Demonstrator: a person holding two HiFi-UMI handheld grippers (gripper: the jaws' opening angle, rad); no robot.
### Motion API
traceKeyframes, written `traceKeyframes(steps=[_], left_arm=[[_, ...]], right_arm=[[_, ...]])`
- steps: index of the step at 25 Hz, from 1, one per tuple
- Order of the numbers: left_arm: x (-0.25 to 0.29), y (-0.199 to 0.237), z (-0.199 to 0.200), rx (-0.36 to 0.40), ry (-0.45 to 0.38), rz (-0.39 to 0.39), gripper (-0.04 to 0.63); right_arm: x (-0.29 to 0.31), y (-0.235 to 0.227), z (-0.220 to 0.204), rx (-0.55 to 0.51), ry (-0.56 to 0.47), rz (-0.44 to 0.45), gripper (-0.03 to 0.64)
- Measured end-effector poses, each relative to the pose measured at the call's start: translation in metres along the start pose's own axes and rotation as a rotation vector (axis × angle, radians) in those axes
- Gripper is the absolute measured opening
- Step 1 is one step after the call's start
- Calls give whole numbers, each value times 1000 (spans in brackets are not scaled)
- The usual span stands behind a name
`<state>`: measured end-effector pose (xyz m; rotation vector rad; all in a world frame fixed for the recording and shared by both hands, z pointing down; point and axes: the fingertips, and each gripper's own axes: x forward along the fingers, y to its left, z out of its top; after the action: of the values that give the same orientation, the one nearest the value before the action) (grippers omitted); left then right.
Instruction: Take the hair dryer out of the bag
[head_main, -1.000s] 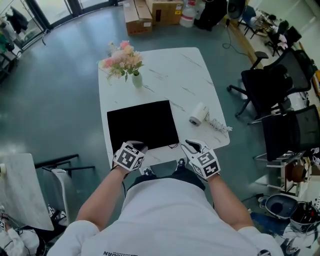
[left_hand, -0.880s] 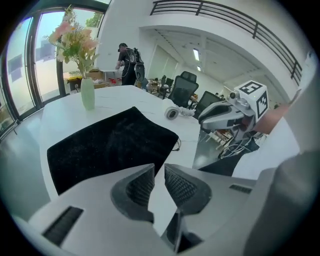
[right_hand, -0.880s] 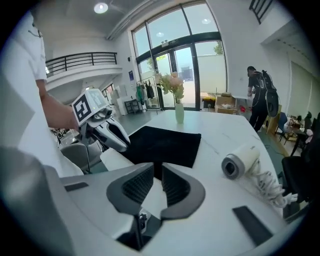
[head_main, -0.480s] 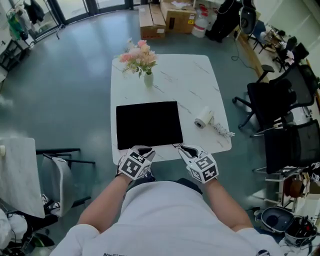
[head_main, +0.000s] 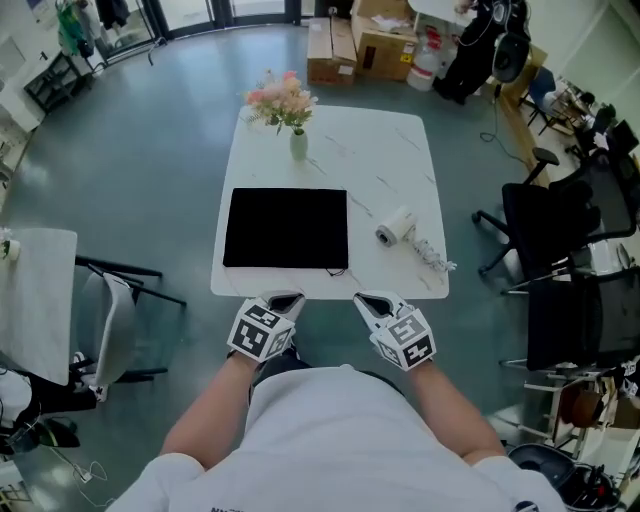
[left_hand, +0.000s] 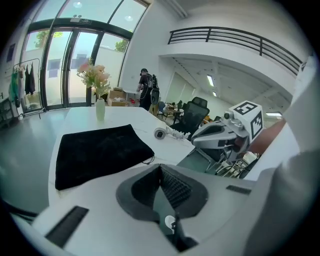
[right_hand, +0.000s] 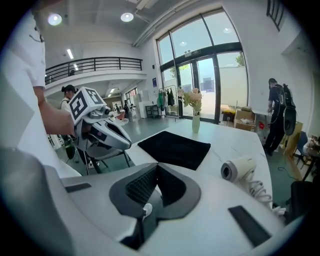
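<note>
Head view: hair dryer (head_main: 397, 226) lies on the white surface (head_main: 385, 150), right of the flat black bag (head_main: 286, 228).
Left gripper (head_main: 283, 299): fingers just closed together, nothing between.
Right gripper (head_main: 368, 300): fingers just closed together, empty.

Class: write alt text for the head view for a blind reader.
A person holds the left claw and right claw, both just closed and empty, at the near edge of a white table bearing a black bag, a hair dryer and a flower vase.
</note>
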<state>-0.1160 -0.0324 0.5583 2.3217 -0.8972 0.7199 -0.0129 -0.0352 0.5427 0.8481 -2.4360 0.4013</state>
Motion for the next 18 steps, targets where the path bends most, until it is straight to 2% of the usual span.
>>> traceKeyframes(steps=[5,11,15,18], left_arm=[[-11,-46,-15,-36,-46,48,17],[-26,-91,-35,-38,-69,120,17],[-42,-113,-39,-49,-87,120,18],[-54,-118,-35,-33,-102,116,17]], right_arm=[[-40,20,-28,4,-20,50,16],[-81,36,-43,48,-42,51,17],[-97,49,-40,14,-60,69,17],[-101,57,-37,32,-80,99,17]])
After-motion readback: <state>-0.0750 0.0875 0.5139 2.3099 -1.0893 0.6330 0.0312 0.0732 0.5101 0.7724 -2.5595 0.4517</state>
